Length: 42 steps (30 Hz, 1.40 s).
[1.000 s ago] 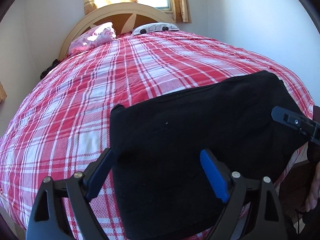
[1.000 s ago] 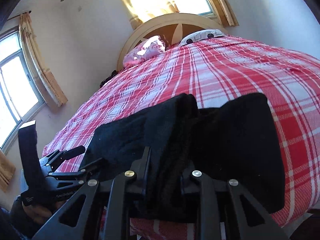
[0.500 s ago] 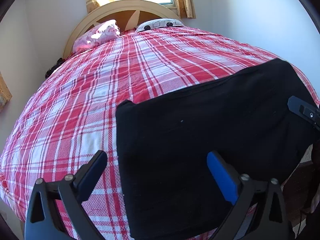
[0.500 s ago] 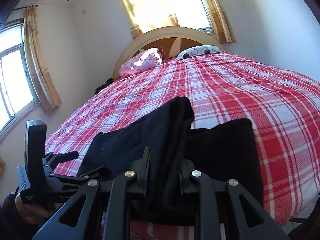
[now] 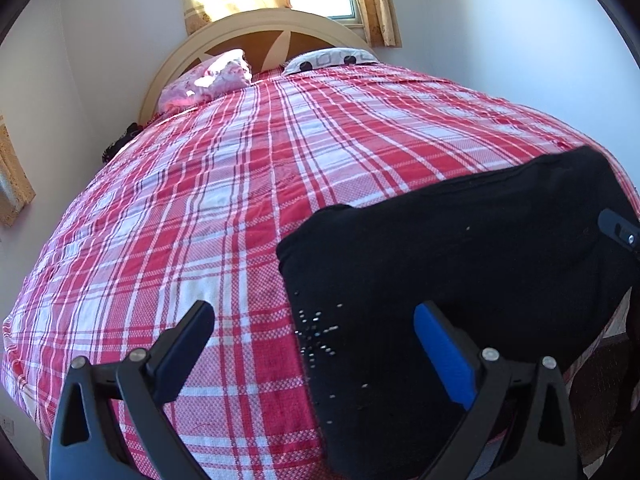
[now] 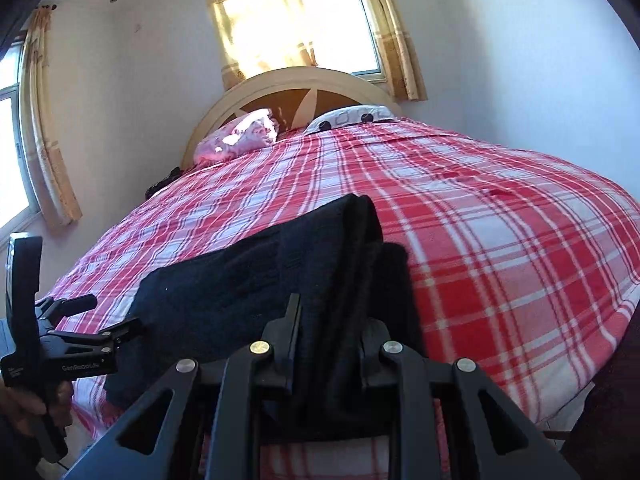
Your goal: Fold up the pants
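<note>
Black pants (image 5: pixel 460 264) lie folded flat at the near edge of the red plaid bed (image 5: pixel 260 184). My left gripper (image 5: pixel 316 344) is open and empty, above the pants' left edge. My right gripper (image 6: pixel 332 332) is shut on a bunched fold of the pants (image 6: pixel 344 264) at their right end, lifting it slightly. The left gripper (image 6: pixel 124 328) also shows in the right wrist view, beside the pants' left end. The right gripper's tip (image 5: pixel 618 228) shows at the right edge of the left wrist view.
A pink pillow (image 5: pixel 208 80) and a white patterned pillow (image 5: pixel 328 58) lie at the curved headboard (image 5: pixel 260 28). Curtained windows are behind it (image 6: pixel 296 24) and on the left wall (image 6: pixel 16 144). White walls flank the bed.
My left gripper has moved left and back from over the pants; its left finger is now over bare bedspread. My right gripper has kept its hold and tilted up slightly.
</note>
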Motion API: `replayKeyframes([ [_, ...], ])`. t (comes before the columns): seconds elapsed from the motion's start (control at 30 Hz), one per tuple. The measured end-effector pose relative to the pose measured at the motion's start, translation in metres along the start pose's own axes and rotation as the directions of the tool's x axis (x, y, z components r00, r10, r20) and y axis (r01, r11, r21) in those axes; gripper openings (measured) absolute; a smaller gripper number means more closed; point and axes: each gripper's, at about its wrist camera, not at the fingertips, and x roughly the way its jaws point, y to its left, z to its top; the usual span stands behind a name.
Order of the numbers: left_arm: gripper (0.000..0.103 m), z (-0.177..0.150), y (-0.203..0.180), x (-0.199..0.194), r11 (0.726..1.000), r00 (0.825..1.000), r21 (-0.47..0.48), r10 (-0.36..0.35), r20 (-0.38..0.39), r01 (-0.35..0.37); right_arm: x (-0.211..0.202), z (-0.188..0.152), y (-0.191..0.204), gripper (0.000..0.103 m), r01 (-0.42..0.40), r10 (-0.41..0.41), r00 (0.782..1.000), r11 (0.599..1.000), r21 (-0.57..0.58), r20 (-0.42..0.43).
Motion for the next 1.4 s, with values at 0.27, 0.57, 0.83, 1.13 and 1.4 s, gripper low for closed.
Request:
replayKeyframes([
  [0.27,0.102,-0.003,0.001,0.009,1.000,1.000,-0.030,0.006,-0.029,-0.007,0.033,-0.016,-0.019,0.025,-0.075,0.081,0.991,0.996,0.056,-0.103],
  [0.57,0.102,-0.003,0.062,-0.004,0.984,0.995,-0.154,0.099,0.034,-0.092,0.010,0.007,0.016,0.023,-0.175,0.174,0.984,0.985,-0.008,-0.048],
  [0.83,0.102,0.001,0.092,-0.002,0.968,0.990,-0.215,0.139,0.032,-0.130,0.043,-0.012,-0.007,0.034,-0.119,0.130,0.979,0.990,0.080,-0.157],
  [1.13,0.102,0.033,0.054,-0.005,0.987,0.990,-0.149,0.073,0.120,-0.055,-0.013,0.006,-0.008,0.046,0.100,-0.100,0.995,0.995,0.008,0.002],
  [1.4,0.102,0.030,0.013,0.024,0.994,0.996,-0.108,0.020,0.088,-0.011,0.018,-0.008,0.052,0.045,-0.108,0.102,0.992,0.990,-0.091,-0.068],
])
